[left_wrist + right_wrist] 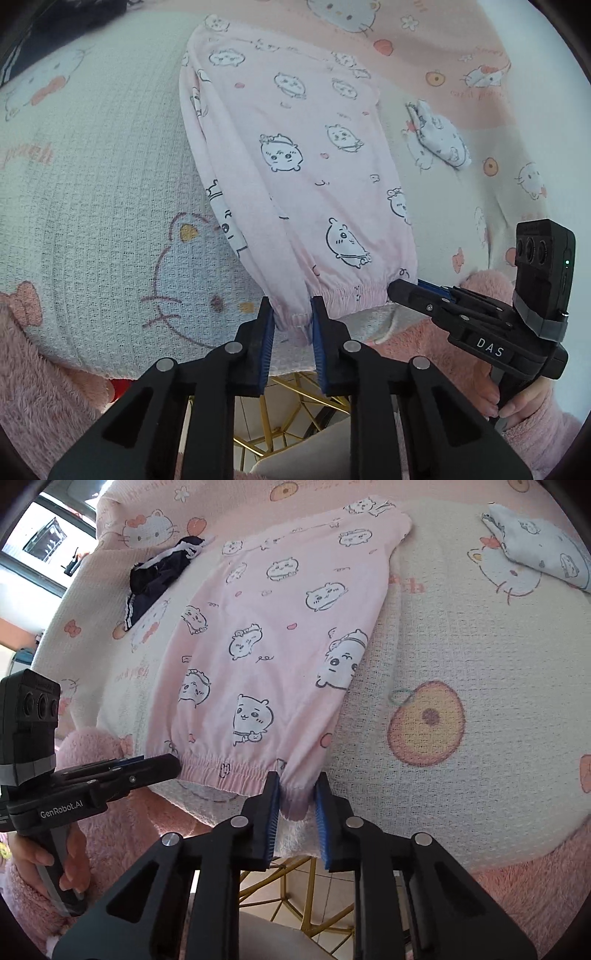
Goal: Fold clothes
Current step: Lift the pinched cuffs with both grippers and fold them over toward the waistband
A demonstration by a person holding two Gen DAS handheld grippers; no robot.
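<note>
Pink pyjama trousers (295, 166) with a white cartoon print lie flat on the blanket-covered table, waistband toward me; they also show in the right wrist view (266, 646). My left gripper (292, 319) straddles the left corner of the elastic waistband (347, 293), jaws partly open with cloth between them. My right gripper (295, 797) straddles the right waistband corner (295, 794) the same way. Each gripper shows in the other's view, the right one (402, 288) and the left one (162, 764) at the waistband ends.
A folded white printed garment (439, 136) lies to the right, also in the right wrist view (543, 550). A dark navy garment (159, 572) lies at the far left. The table's near edge (295, 842) is just below the waistband, gold frame legs beneath.
</note>
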